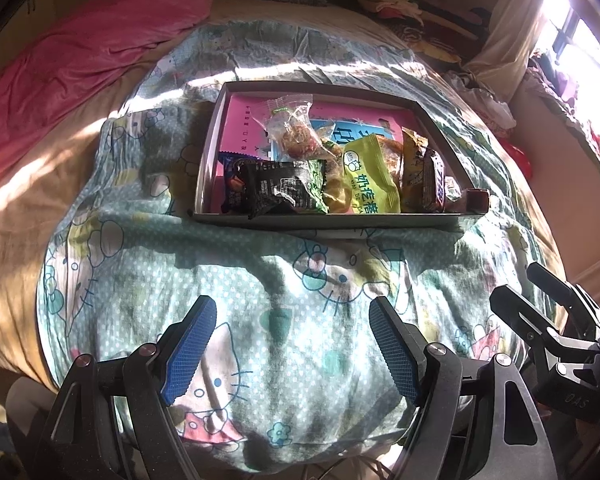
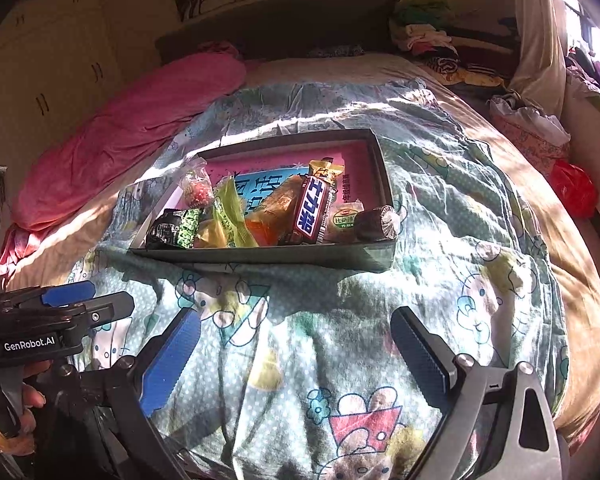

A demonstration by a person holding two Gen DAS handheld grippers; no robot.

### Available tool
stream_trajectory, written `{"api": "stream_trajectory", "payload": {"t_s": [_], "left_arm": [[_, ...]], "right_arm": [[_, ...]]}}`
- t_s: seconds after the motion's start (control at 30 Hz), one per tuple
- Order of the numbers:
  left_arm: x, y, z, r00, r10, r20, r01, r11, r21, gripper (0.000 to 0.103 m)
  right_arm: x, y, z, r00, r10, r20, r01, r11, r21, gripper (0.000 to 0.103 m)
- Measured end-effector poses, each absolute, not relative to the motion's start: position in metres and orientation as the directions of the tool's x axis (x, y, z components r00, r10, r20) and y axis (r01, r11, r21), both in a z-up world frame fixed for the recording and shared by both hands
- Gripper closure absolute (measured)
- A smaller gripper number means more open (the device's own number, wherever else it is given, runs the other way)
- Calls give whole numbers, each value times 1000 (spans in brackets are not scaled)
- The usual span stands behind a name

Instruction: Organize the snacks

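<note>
A shallow grey box with a pink bottom lies on a cartoon-print quilt and holds several wrapped snacks. Among them are a black packet, a green-yellow packet, a clear bag of sweets and a brown chocolate bar. The box also shows in the right wrist view. My left gripper is open and empty, low over the quilt in front of the box. My right gripper is open and empty too, beside the left one.
The quilt covers a bed with a tan sheet. A pink blanket lies at the far left. Piled clothes sit at the headboard, a red bag at the right. Bright sunlight comes from a window on the right.
</note>
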State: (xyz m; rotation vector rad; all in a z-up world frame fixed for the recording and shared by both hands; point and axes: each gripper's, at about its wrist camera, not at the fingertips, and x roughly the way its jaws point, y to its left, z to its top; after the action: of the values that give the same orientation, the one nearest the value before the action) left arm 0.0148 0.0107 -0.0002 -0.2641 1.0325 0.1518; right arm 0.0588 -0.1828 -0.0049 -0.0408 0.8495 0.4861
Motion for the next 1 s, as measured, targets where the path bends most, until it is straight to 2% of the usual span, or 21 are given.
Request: {"api": "stream_trajectory", "payload": {"t_s": [1.0], "left_arm": [[16, 10, -3, 492, 19, -870, -251, 960, -121, 23]], "right_arm": [[60, -186, -9, 550, 392, -737, -413, 895, 168, 7]]}}
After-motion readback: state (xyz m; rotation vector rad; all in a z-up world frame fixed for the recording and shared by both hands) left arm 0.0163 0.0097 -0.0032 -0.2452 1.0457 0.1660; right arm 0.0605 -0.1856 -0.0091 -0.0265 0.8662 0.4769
